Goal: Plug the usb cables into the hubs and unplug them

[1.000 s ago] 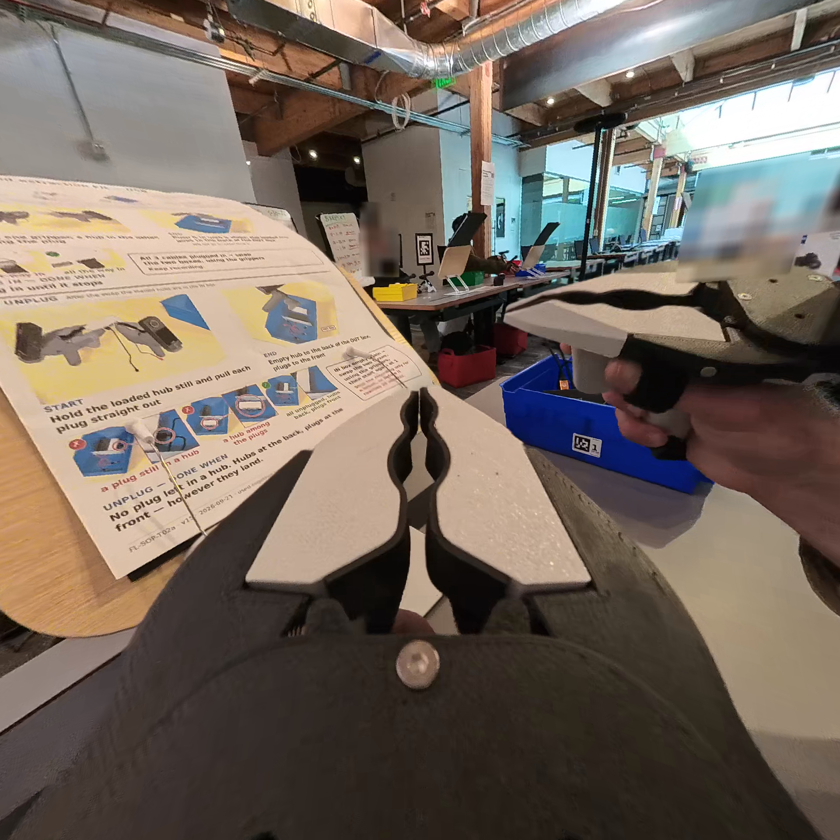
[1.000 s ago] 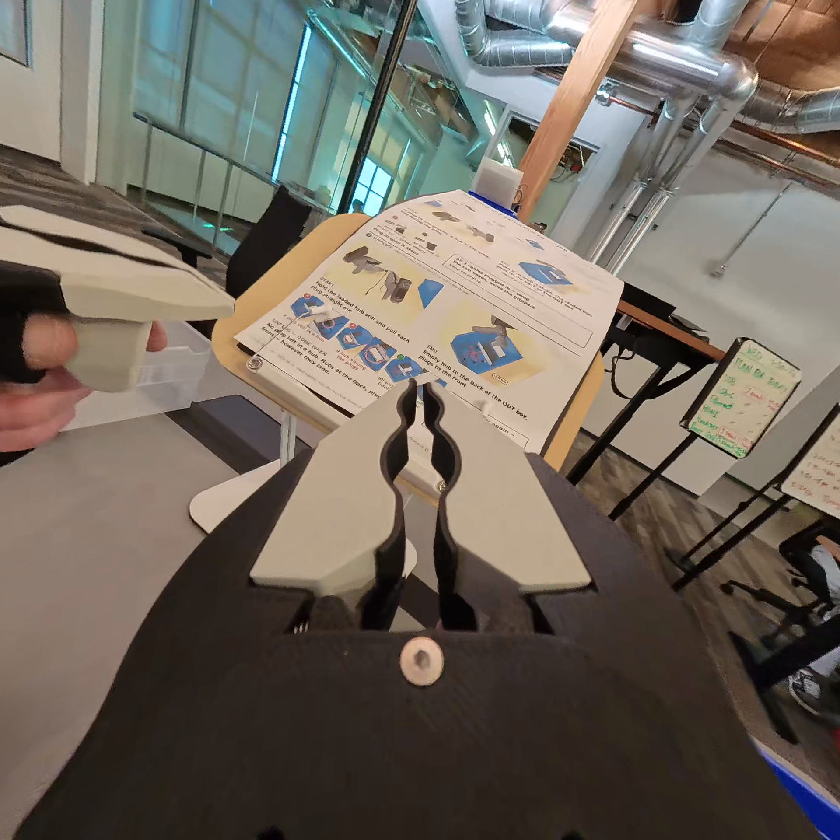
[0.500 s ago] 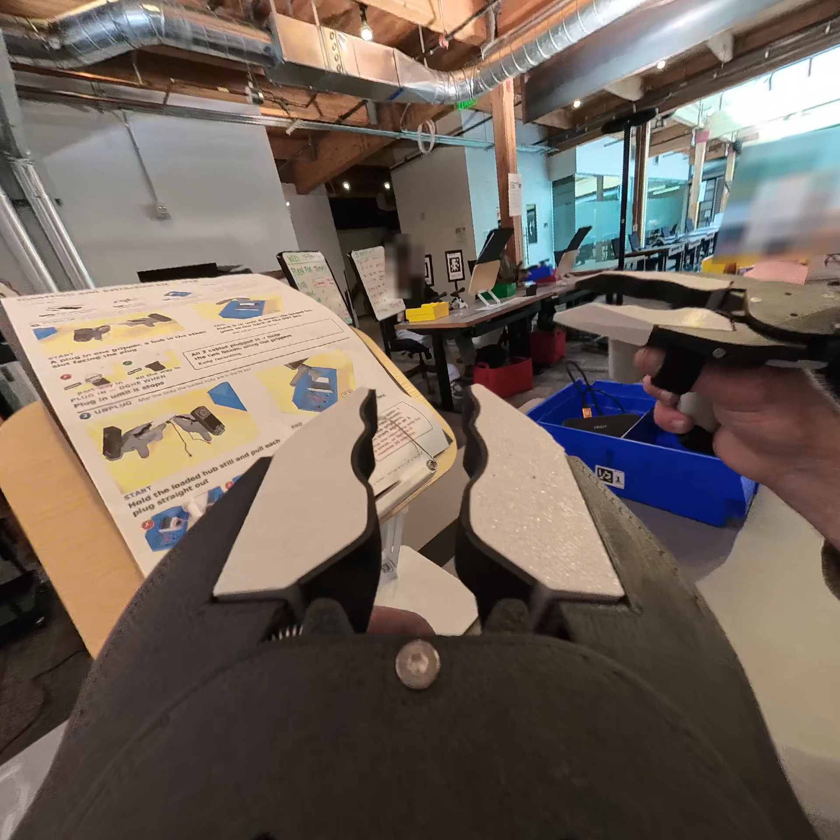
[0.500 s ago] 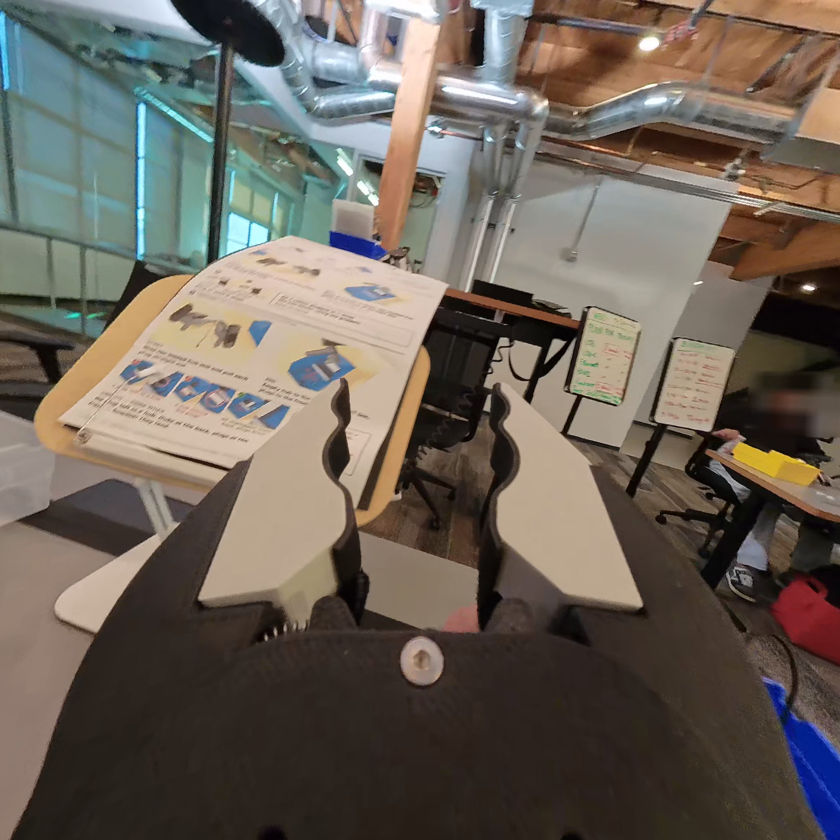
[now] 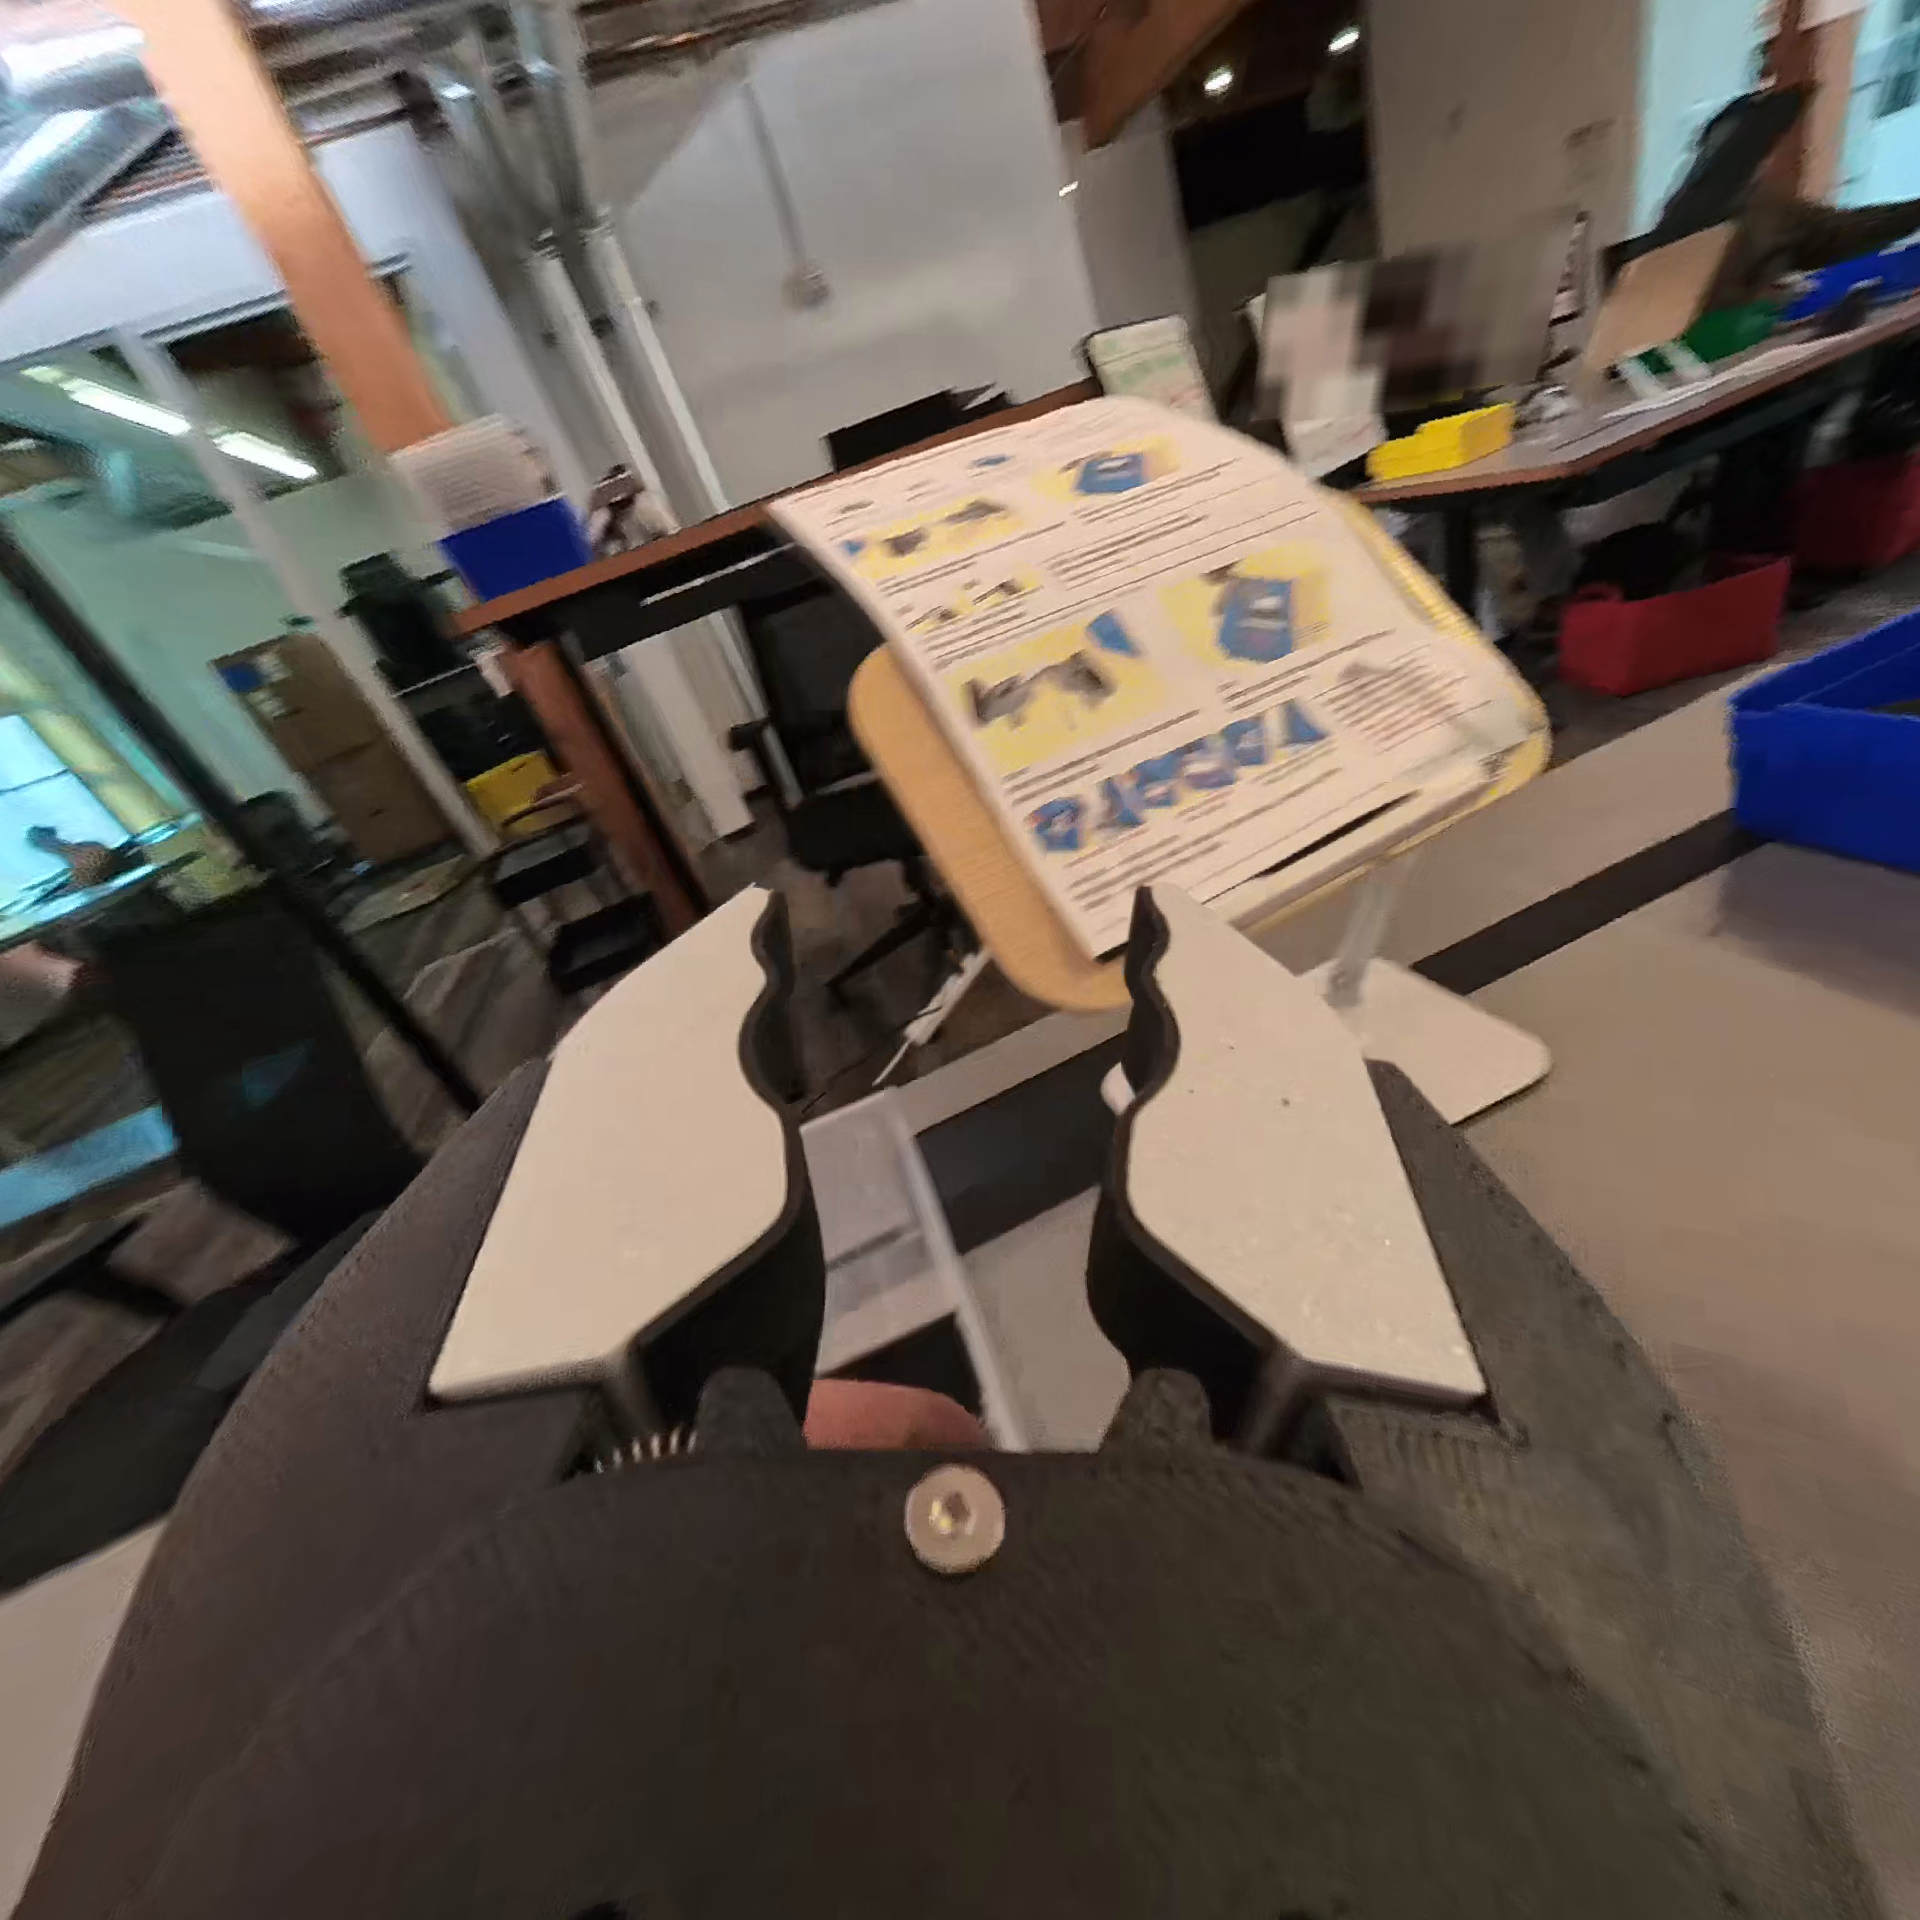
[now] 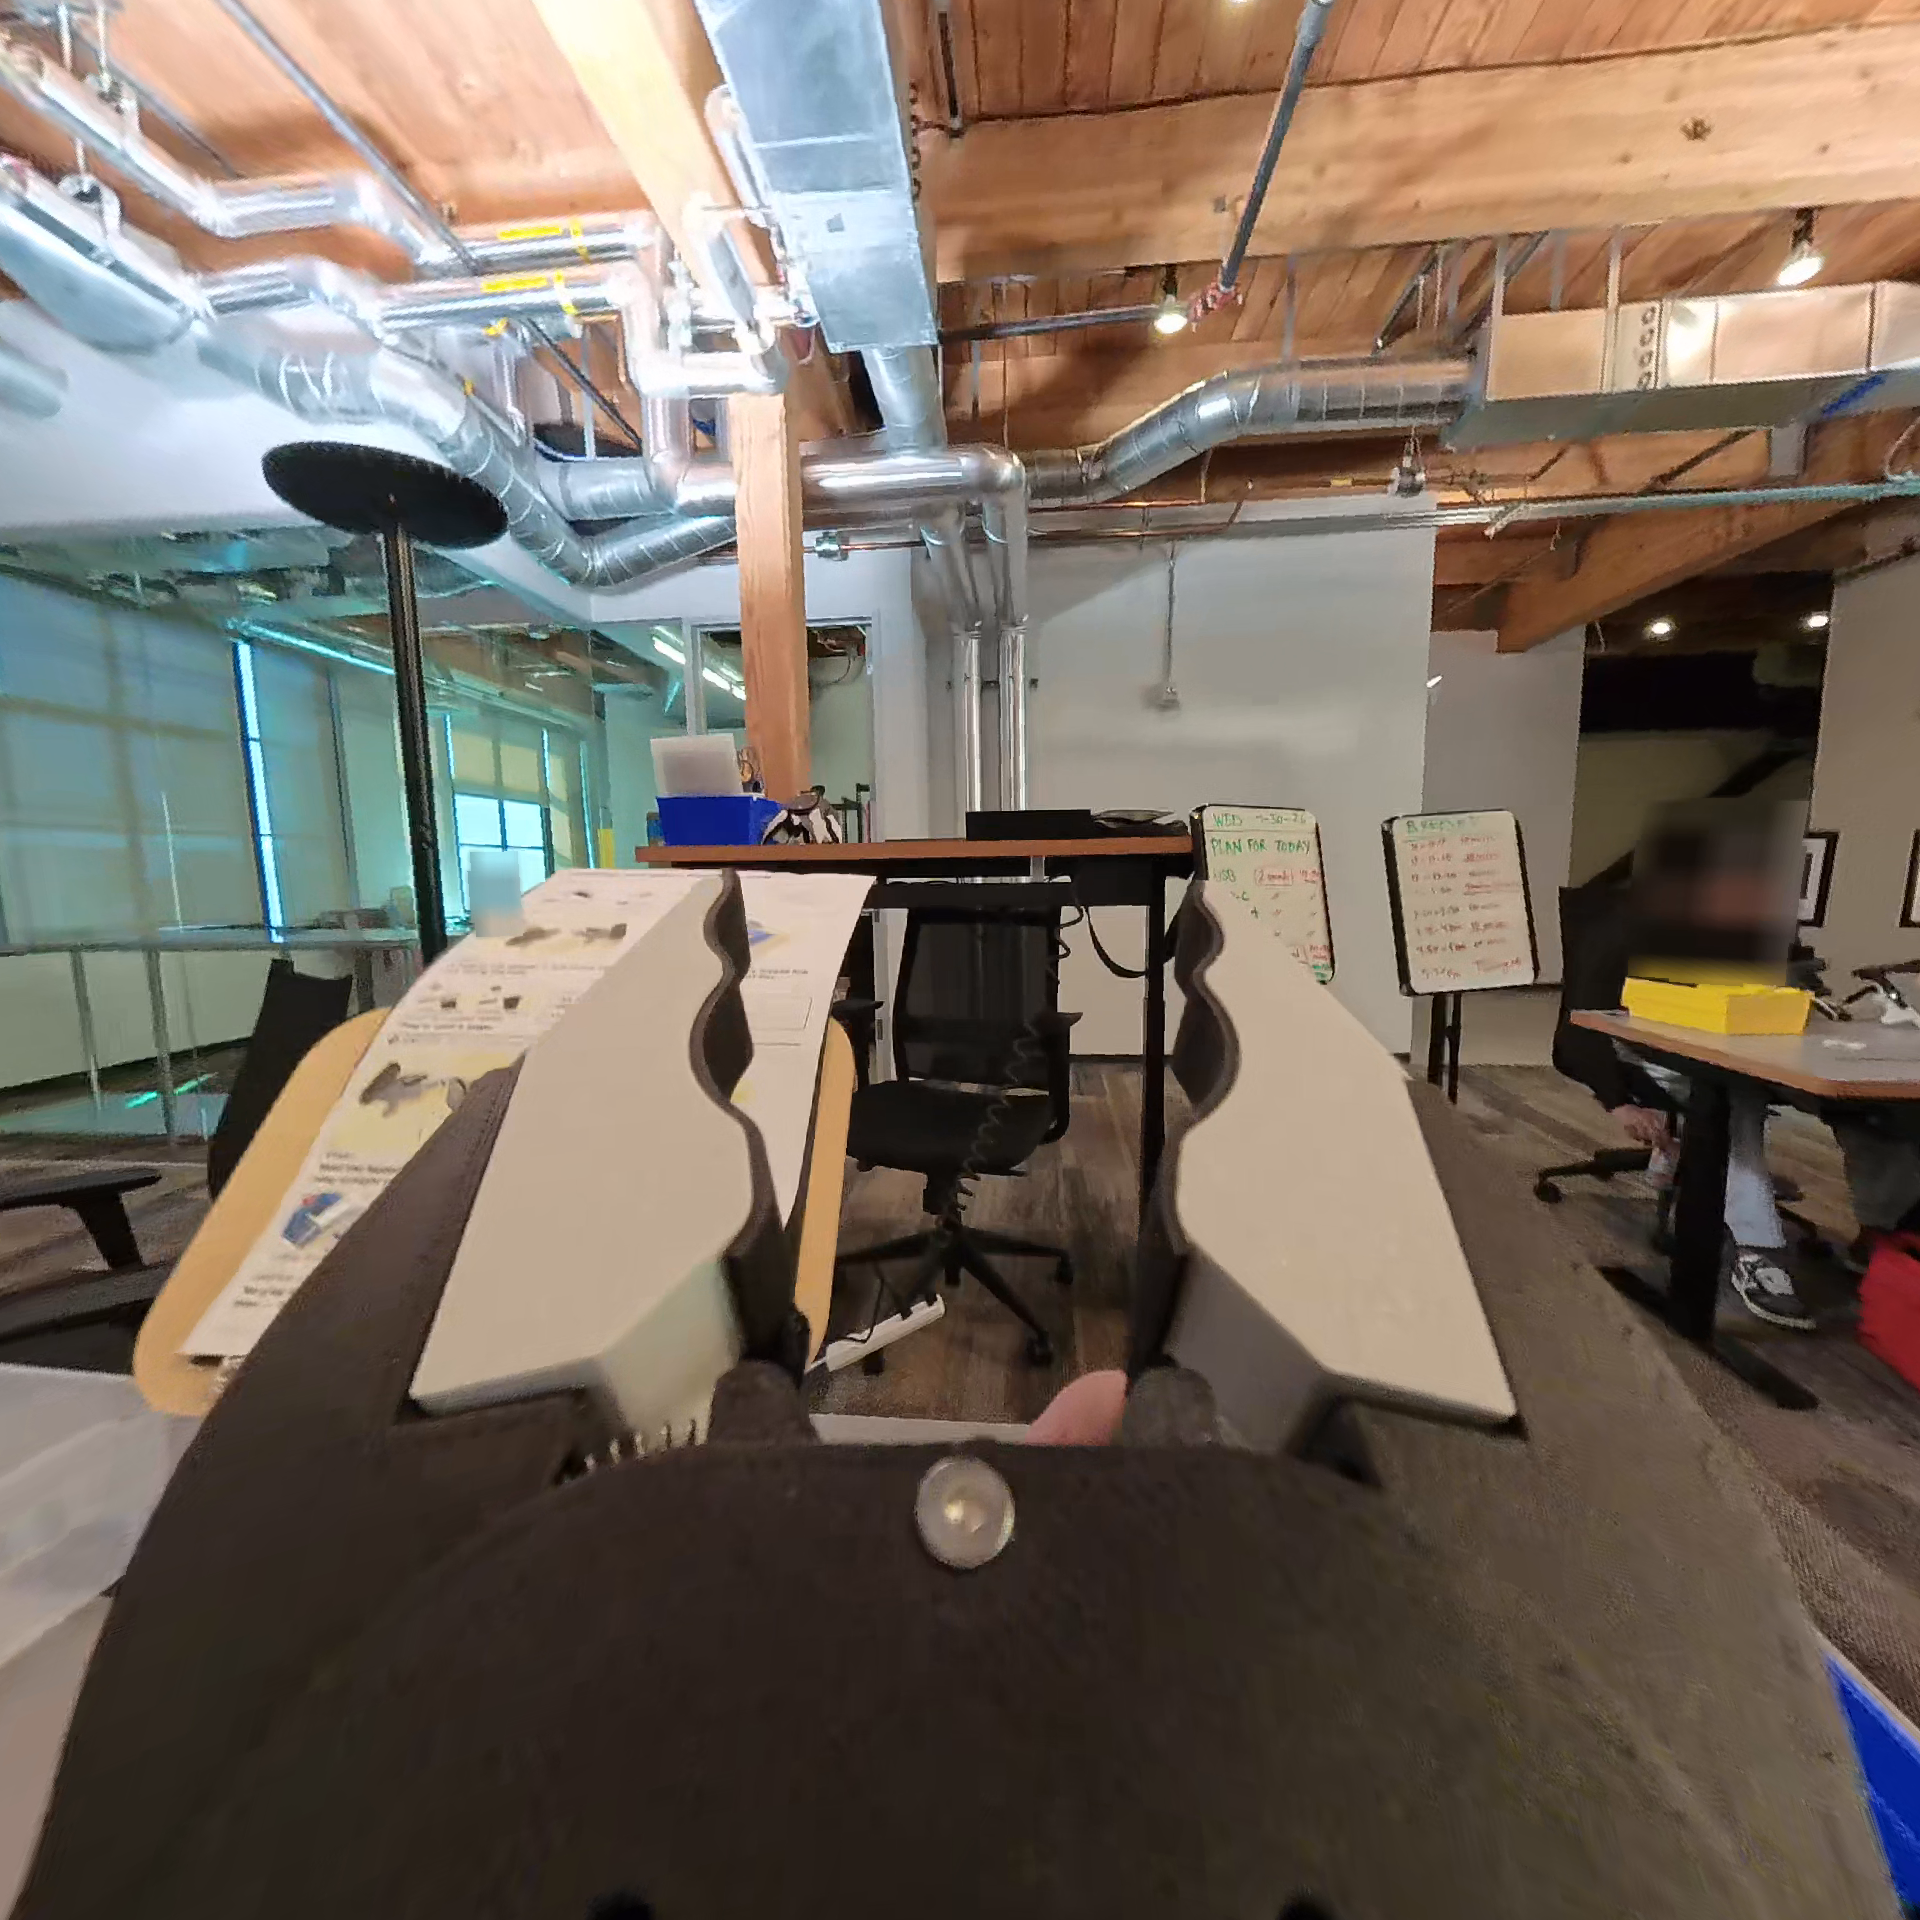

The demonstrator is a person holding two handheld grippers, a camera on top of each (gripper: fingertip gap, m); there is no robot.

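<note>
You held both tongs up in the air. Your left gripper [image 5: 954, 940] gaped wide and held nothing; so did your right gripper [image 6: 956, 935]. No cables or hubs showed, only a blue bin [image 5: 1829, 748] far right. I think you still had to reach down there.

Matt grey table [image 5: 1714, 1195], wooden stand board [image 5: 935, 790] under glossy paper sheet [image 5: 1174, 644], rough black gripper body.

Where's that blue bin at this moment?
In the left wrist view, the blue bin sits on the grey table at the far right edge, just right of the instruction sheet on its stand.
</note>
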